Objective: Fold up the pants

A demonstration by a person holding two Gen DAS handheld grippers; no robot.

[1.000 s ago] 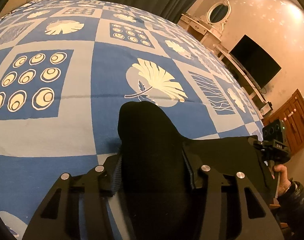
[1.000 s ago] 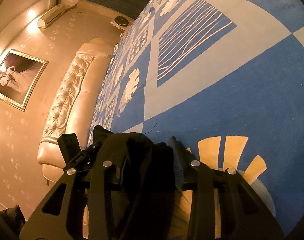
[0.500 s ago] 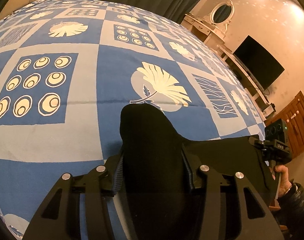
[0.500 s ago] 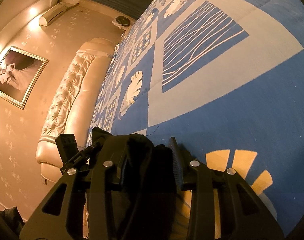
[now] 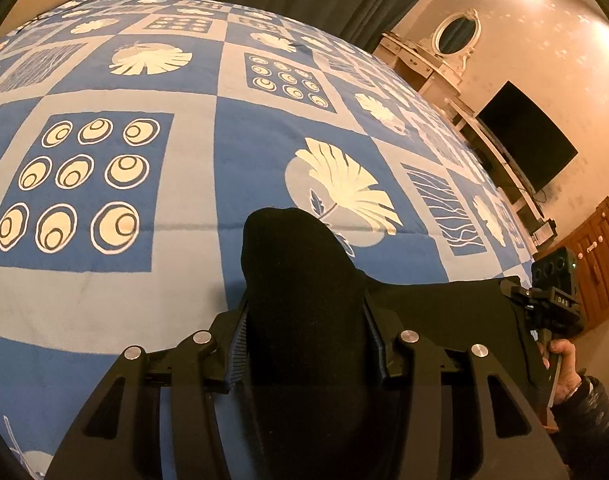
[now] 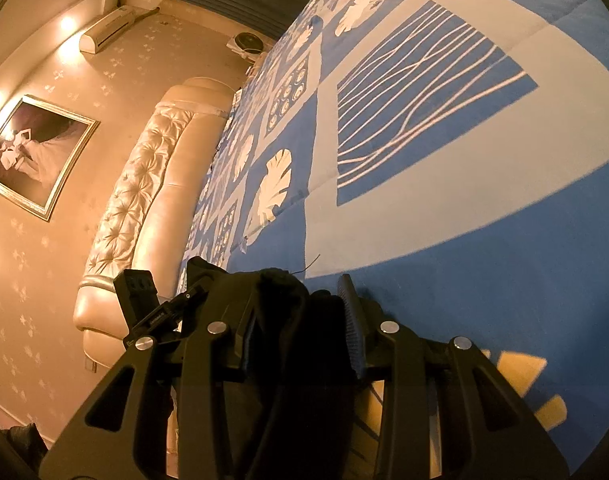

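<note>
a bed [image 5: 192,288] under a blue-and-pale patchwork cover [image 6: 444,184] printed with leaves, rings and wavy lines; black pants [image 5: 444,308] seem to hang just over its near edge.

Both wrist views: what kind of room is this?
Most likely a home bedroom: a large bed under a blue patterned bedspread, a tufted headboard, and a dressing table with an oval mirror.

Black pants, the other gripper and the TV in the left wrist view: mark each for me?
black pants [image 5: 304,280]: left wrist view, on the bunched fabric between the jaws.
right gripper [image 5: 544,312]: left wrist view, on its front end at the pants' far edge.
TV [image 5: 526,136]: left wrist view, middle of the dark screen.
</note>
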